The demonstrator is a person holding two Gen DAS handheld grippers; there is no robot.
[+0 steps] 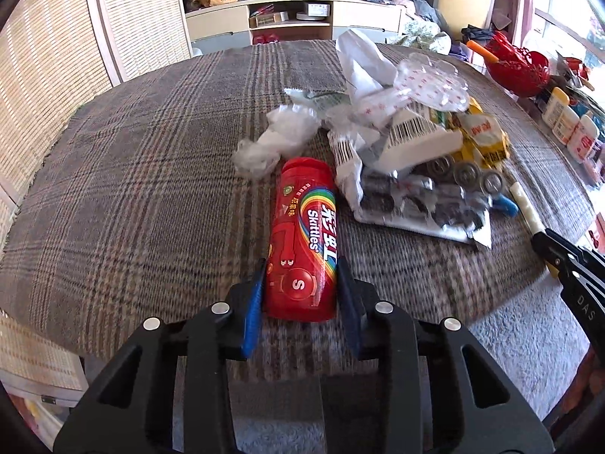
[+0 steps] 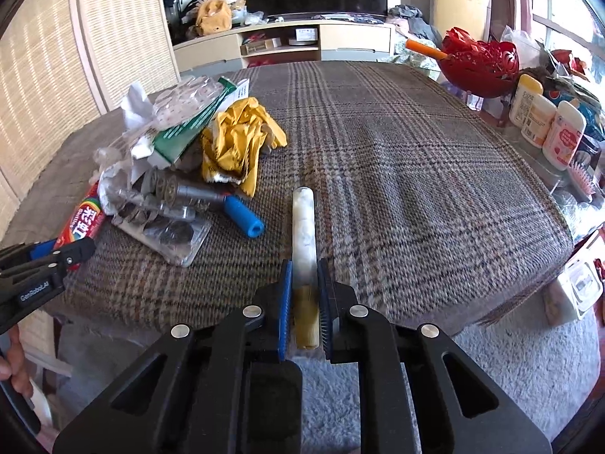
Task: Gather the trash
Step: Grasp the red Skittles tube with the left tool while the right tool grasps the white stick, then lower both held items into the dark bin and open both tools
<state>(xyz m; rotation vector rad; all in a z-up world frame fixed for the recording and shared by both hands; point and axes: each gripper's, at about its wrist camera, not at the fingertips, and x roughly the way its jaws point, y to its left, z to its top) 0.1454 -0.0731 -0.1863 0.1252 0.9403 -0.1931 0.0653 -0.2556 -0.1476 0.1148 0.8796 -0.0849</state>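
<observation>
Where left hand-held gripper (image 1: 300,283) straddles Skittles tube (image 1: 302,242), jaws flanking

free: plaid cloth (image 2: 416,174) right | blocked: trash pile (image 2: 170,151) left

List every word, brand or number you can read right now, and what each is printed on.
"Skittles", "S" and "彩虹": on the red Skittles tube between the left claw fingers.
"DAS": on the right claw's arm.
"GenRobot.AI": on the left claw's arm.
Barcode digits on the white packaging: too blurred.
Labels on the bottles: too small.
</observation>
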